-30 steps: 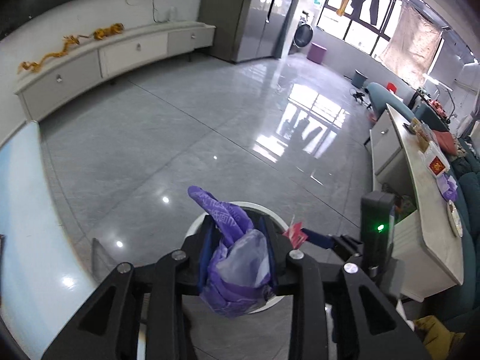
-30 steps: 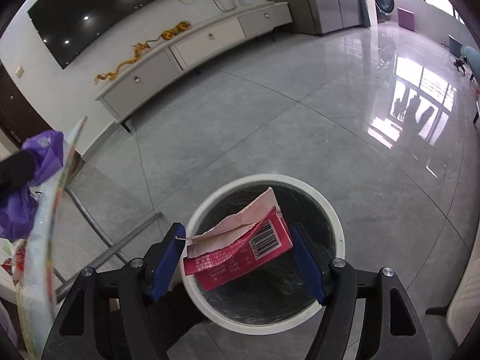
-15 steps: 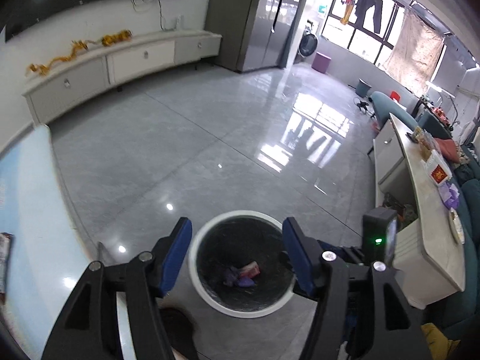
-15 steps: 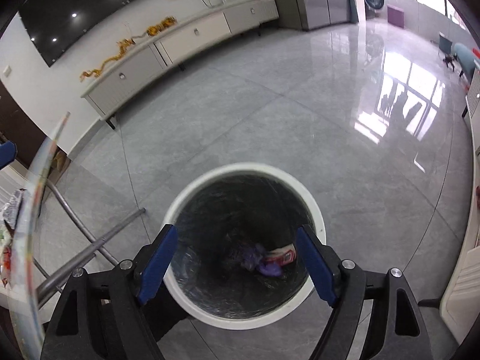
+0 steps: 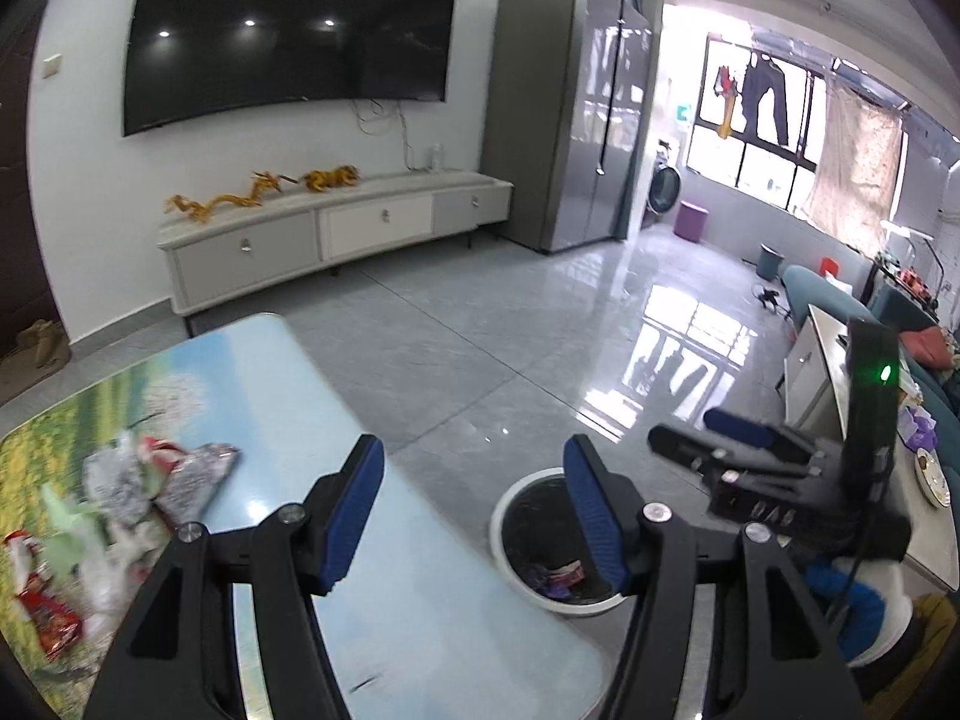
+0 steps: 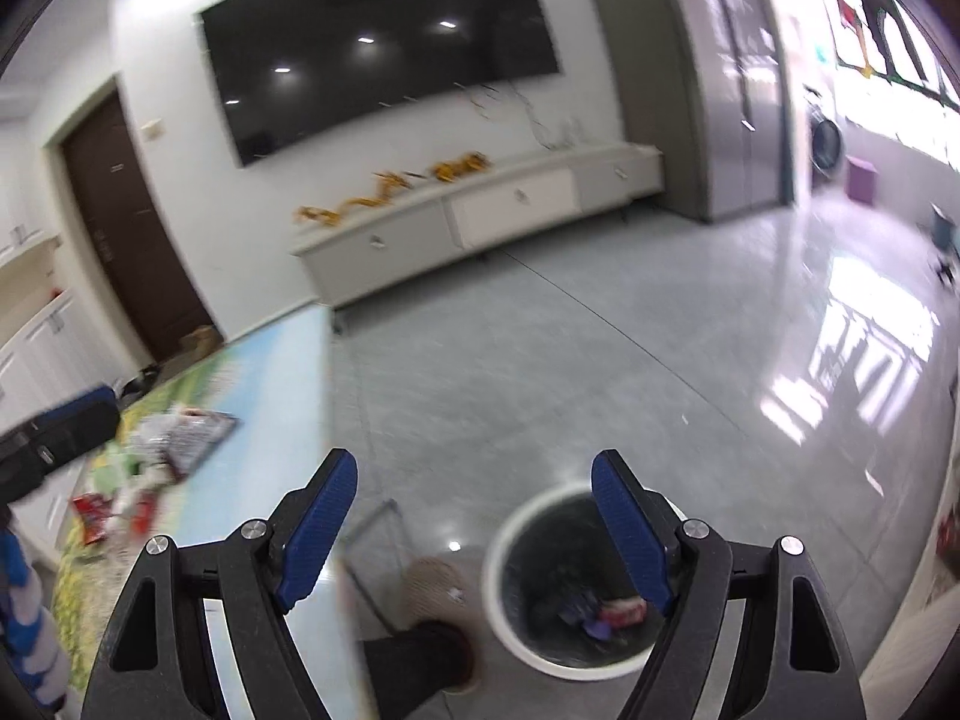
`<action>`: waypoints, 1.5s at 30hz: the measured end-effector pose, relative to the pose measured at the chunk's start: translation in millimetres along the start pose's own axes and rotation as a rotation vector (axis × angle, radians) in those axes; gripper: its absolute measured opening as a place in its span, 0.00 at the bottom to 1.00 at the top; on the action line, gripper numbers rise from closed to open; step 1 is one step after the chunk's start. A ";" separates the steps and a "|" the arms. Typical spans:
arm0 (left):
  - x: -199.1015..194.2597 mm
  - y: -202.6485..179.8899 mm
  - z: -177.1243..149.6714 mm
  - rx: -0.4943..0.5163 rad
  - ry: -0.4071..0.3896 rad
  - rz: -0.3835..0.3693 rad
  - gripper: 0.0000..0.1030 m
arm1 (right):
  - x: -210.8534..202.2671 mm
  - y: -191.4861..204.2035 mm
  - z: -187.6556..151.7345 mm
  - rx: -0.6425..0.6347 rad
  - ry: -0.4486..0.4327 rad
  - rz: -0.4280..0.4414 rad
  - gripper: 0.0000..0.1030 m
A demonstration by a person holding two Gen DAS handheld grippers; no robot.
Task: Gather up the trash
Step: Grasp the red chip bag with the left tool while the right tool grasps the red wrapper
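Left gripper (image 5: 474,504): standing open, blue pads apart with nothing between them, having just been opening; hovering over the near edge of the table, pointing down and forward.
Right gripper (image 6: 474,519): also gaping, nothing between the pads, having just been opening; hanging above the floor between table edge and bin; showing in the left view at the right as a black body with a green light.
Trash bin (image 5: 501,531): sitting on the grey floor just beside the table, round with a white rim and a dark liner; partly hiding behind the left gripper's right finger.
Trash in the bin (image 6: 606,609): lying at the bottom, a purple bag touching a red-and-white wrapper.
Remaining trash (image 5: 114,510): lying on the table's left part, a loose heap of silver, white and red wrappers, well apart from both grippers; blurring in the right view.
Table (image 5: 288,384): carrying a printed sky-and-meadow picture, glossy.
Floor (image 5: 480,324): shining, reflecting the window.
Background: showing a dark wall screen (image 5: 288,30) above a long low cabinet (image 5: 336,228).
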State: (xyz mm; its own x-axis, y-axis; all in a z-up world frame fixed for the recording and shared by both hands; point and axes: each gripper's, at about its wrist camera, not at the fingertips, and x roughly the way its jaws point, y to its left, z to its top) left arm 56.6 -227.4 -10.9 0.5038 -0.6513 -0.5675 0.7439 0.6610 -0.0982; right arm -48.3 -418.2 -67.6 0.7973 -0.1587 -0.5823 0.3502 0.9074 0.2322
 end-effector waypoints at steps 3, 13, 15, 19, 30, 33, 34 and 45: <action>-35.5 36.5 -15.0 -0.029 -0.031 0.059 0.58 | -10.4 42.9 9.2 -0.076 -0.014 0.063 0.76; -107.6 169.7 -89.9 -0.191 -0.031 0.315 0.58 | 28.7 176.3 4.5 -0.302 0.106 0.310 0.68; -110.7 195.6 -104.3 -0.221 -0.011 0.356 0.58 | 44.4 199.5 -5.7 -0.335 0.156 0.355 0.61; -108.0 236.0 -128.4 -0.259 0.035 0.413 0.58 | 81.3 245.7 -30.0 -0.404 0.271 0.443 0.58; -60.5 314.4 -153.8 -0.333 0.120 0.420 0.58 | 164.3 321.5 -82.7 -0.510 0.492 0.533 0.53; -47.3 321.1 -155.7 -0.345 0.143 0.386 0.49 | 176.0 330.4 -87.8 -0.535 0.508 0.521 0.51; -44.1 321.8 -156.2 -0.349 0.150 0.376 0.47 | 181.0 332.9 -89.3 -0.540 0.515 0.518 0.50; -29.3 287.4 -161.4 -0.347 0.190 0.231 0.05 | 176.4 309.3 -85.1 -0.565 0.510 0.481 0.06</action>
State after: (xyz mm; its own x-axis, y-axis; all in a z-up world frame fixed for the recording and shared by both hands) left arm 184.7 41.8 -154.4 0.5257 -0.4134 -0.7434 0.4138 0.8879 -0.2011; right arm 158.9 -132.4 -164.8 0.4334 0.3576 -0.8272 -0.3661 0.9086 0.2009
